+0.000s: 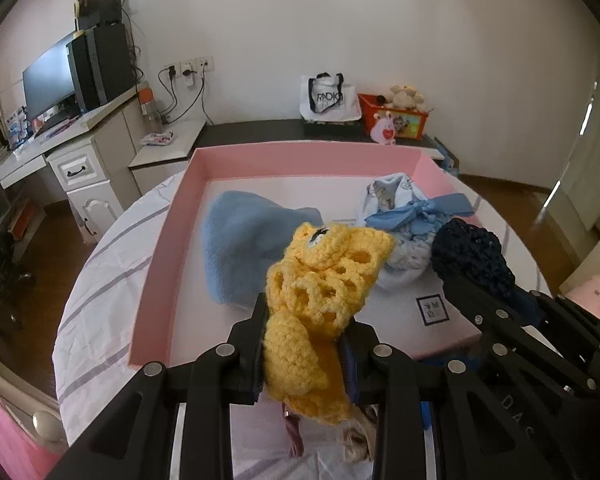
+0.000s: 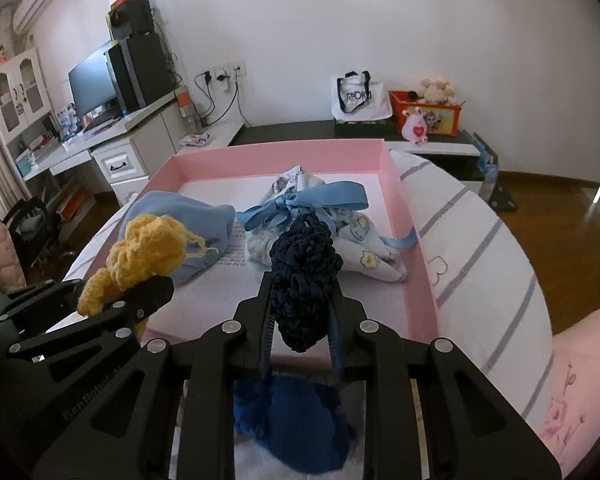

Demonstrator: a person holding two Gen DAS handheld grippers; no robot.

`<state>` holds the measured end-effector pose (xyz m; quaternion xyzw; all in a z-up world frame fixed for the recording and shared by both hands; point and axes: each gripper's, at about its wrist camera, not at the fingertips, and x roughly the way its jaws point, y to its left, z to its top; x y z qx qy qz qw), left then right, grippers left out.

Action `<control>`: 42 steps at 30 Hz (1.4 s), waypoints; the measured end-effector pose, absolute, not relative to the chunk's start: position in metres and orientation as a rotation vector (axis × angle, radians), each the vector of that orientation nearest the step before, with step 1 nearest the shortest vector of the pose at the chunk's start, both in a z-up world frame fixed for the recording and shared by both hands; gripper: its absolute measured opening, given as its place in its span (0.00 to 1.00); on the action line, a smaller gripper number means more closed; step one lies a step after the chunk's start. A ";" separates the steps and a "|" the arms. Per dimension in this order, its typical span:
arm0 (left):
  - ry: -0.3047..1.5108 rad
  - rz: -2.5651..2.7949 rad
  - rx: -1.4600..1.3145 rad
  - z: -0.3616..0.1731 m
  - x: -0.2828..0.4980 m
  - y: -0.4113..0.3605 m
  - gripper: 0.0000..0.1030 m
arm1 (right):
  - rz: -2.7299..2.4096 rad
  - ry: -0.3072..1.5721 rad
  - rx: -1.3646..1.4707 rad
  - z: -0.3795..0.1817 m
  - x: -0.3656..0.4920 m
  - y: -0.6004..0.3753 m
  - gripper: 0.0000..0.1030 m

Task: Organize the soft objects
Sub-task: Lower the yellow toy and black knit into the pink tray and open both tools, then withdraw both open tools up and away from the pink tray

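My left gripper (image 1: 306, 320) is shut on a yellow crochet toy (image 1: 320, 280), held above the near edge of a pink tray (image 1: 156, 264). My right gripper (image 2: 302, 292) is shut on a dark navy crochet piece (image 2: 304, 276), also over the tray's near edge (image 2: 420, 304). In the tray lie a light blue fleece cloth (image 1: 244, 248) and a printed white bundle tied with a blue ribbon (image 1: 404, 216). The yellow toy (image 2: 148, 252) and left gripper show at the left of the right wrist view; the navy piece (image 1: 472, 256) shows at the right of the left wrist view.
The tray sits on a round table with a white striped cloth (image 2: 480, 248). A blue fabric (image 2: 300, 420) lies under my right gripper. A desk with a monitor (image 1: 48, 80) stands at left. A white bag (image 1: 328, 98) and an orange toy box (image 1: 396, 118) sit on a low shelf behind.
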<state>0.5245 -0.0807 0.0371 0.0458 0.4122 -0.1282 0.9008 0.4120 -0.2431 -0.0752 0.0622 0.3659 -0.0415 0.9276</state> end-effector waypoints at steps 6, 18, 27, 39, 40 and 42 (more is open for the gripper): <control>0.875 -0.276 0.095 0.023 0.569 -0.086 0.27 | -0.076 0.783 0.140 -0.087 0.436 -0.243 0.22; 0.923 -0.278 0.080 -0.010 0.595 -0.087 0.33 | -0.062 0.835 0.190 -0.107 0.453 -0.260 0.28; 0.921 -0.266 0.047 -0.013 0.583 -0.066 0.59 | -0.079 0.816 0.225 -0.104 0.447 -0.268 0.39; 0.895 -0.193 -0.004 -0.014 0.558 -0.046 0.73 | -0.076 0.824 0.221 -0.100 0.446 -0.263 0.53; 0.895 -0.192 -0.006 -0.014 0.555 -0.045 0.74 | -0.076 0.824 0.220 -0.100 0.446 -0.263 0.53; 0.891 -0.185 -0.012 -0.013 0.549 -0.042 0.78 | -0.088 0.818 0.210 -0.098 0.444 -0.260 0.59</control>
